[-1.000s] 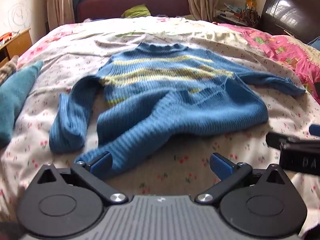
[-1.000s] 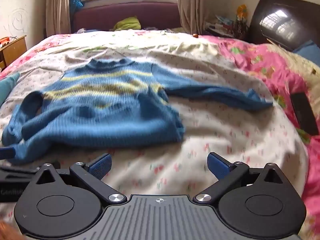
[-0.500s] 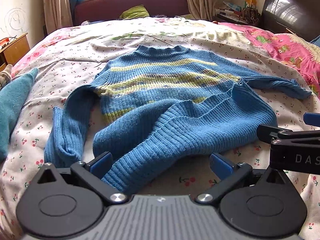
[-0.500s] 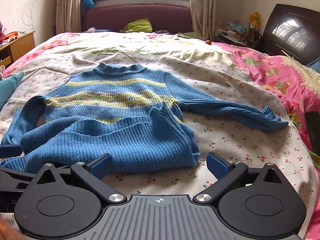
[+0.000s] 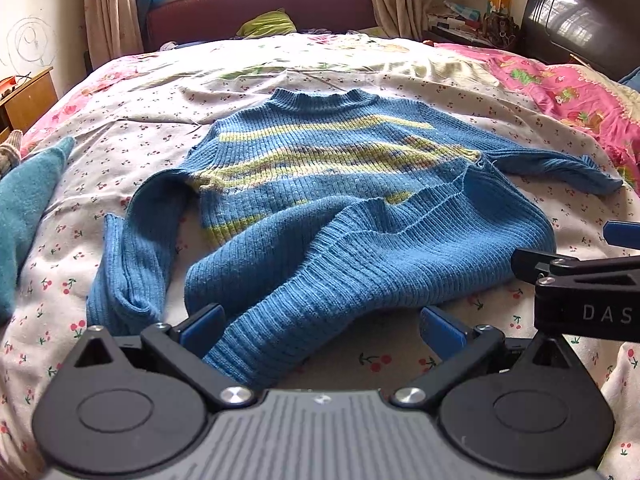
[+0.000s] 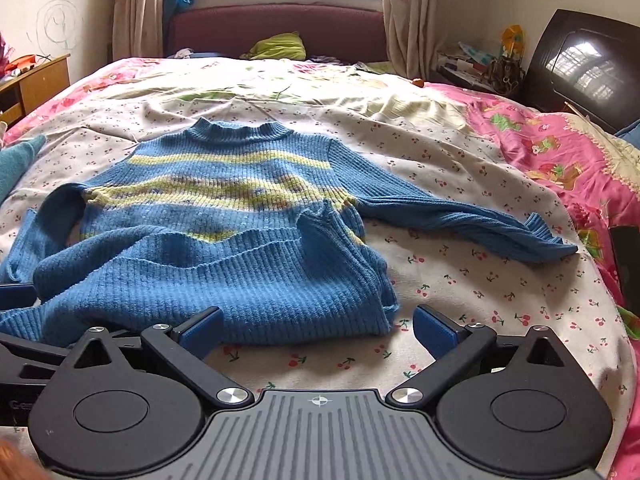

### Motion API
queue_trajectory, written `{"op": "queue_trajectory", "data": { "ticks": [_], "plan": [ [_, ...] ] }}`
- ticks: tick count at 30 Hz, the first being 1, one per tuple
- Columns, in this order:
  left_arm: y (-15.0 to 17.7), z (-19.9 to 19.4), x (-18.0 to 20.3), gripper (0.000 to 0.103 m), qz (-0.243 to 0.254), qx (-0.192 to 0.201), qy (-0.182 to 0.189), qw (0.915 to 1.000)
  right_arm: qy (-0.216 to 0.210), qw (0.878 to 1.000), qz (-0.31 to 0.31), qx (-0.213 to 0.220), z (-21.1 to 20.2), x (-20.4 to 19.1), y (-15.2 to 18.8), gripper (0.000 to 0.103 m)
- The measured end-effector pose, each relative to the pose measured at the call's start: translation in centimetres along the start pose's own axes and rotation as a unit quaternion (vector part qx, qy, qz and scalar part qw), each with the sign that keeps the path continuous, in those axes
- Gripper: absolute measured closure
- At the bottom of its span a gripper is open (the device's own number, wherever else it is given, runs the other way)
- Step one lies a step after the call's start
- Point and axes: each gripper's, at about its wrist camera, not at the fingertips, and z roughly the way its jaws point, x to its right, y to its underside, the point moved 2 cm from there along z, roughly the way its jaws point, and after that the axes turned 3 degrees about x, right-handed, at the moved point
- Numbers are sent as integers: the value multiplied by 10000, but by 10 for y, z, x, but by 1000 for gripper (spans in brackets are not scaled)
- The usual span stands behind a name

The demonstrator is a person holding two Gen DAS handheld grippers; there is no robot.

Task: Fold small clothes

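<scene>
A blue knit sweater (image 5: 360,200) with yellow stripes lies face up on the bed, collar far, its lower body bunched toward me. One sleeve (image 5: 132,248) bends down at the left. The other sleeve (image 6: 480,220) stretches out to the right. My left gripper (image 5: 322,326) is open, with the sweater's ribbed hem (image 5: 256,344) lying between its fingers near the left pad. My right gripper (image 6: 318,328) is open just in front of the sweater's lower right corner (image 6: 376,312), with nothing between its pads.
The bedsheet (image 6: 460,280) has a cherry print. A pink quilt (image 5: 580,96) covers the right side, and a teal garment (image 5: 24,208) lies at the left. A dark flat object (image 6: 626,264) rests at the right edge. A wooden nightstand (image 5: 28,96) stands far left.
Both grippers have moved forward toward the sweater, staying open. The hem now lies between the left gripper's fingers, and the right gripper is close to the lower right corner.
</scene>
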Motion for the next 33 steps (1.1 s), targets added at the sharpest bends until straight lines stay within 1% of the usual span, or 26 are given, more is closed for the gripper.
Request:
{"op": "queue_trajectory", "data": {
  "ticks": [3,8,11,16,18,20,21,22,23,24,25,26,28,30,33],
  "plan": [
    [-3,-1,-2,0,0,82,-51,10000,56,10000,-8,34,6,6,-3,3],
    [-10,-1,-6,0,117,235,-120,9996,143,9999,25,65,25,22,-14,13],
    [-14,0,-12,0,205,297,-173,9992,131,9999,34,107,37,31,-22,17],
    [-24,-1,-29,0,47,537,-231,9983,-20,9998,-90,182,58,41,-34,17],
    [-27,0,-33,0,49,605,-222,9979,-130,9997,-176,131,69,40,-38,17],
    [-28,5,-34,0,100,570,-209,9981,-241,9995,-221,27,80,38,-40,18],
    [-28,7,-34,0,116,533,-197,9983,-337,9992,-214,-43,86,37,-41,24],
    [-28,10,-34,0,121,496,-172,9985,-448,9987,-191,-138,92,37,-41,39],
    [-28,12,-33,0,113,452,-145,9988,-575,9979,-137,-248,97,36,-41,61],
    [-27,14,-33,0,98,402,-109,9991,-704,9968,-68,-365,101,35,-41,71],
    [-27,15,-33,0,82,360,-71,9993,-788,9959,-7,-455,103,35,-40,85],
    [-26,14,-32,0,71,342,-52,9994,-789,9957,21,-478,101,36,-39,93],
    [-25,11,-32,0,56,358,-20,9993,-798,9961,12,-383,89,41,-37,98],
    [-25,2,-32,0,49,449,90,9989,-958,9948,163,-315,68,54,-35,98],
    [-21,-19,-29,0,139,633,369,9972,-1318,9905,375,-134,22,82,-24,99]
  ]
}}
